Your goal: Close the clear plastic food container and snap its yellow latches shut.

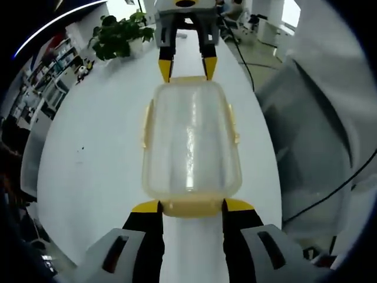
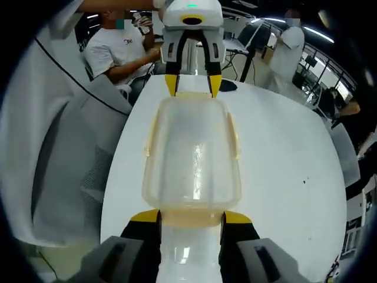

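1. A clear plastic food container [image 1: 191, 147] lies lid-up on a long white surface [image 1: 94, 153], between the two grippers, which face each other from its two short ends.
2. In the left gripper view, the left gripper [image 1: 191, 206] has its yellow-tipped jaws spread, one on each side of the near yellow end latch [image 1: 191, 207], which lies between the tips.
3. In the right gripper view, the right gripper [image 2: 191, 218] is likewise spread, its tips flanking the yellow latch [image 2: 191, 219] at its own end.
4. Each gripper shows in the other's view at the container's far end, with its jaws apart.
5. Yellow side latches [image 1: 145, 125] run along the long edges.
6. A potted plant [image 1: 118, 34] stands beyond the surface.
7. A seated person [image 2: 121, 50] is near the surface's far end.
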